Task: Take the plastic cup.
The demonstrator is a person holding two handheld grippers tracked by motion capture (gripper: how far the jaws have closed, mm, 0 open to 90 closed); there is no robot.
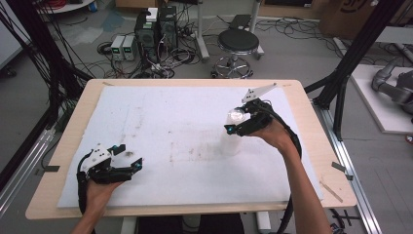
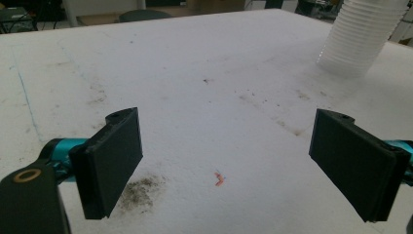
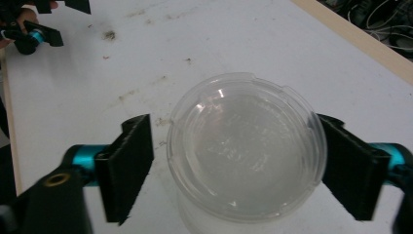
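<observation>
A tall stack of translucent white plastic cups stands on the white foam sheet, right of centre. My right gripper hovers at the stack's top, open. In the right gripper view its jaws straddle the top cup's round rim: the left jaw stands a little off it and the right jaw is close against it. My left gripper rests low near the front left of the sheet, open with nothing between its jaws. The ribbed cup stack stands far off at the upper right of the left gripper view.
The white foam sheet covers most of the wooden table and has dark smudges and a small red mark. A black stool, computers and cables stand on the floor beyond the table's far edge.
</observation>
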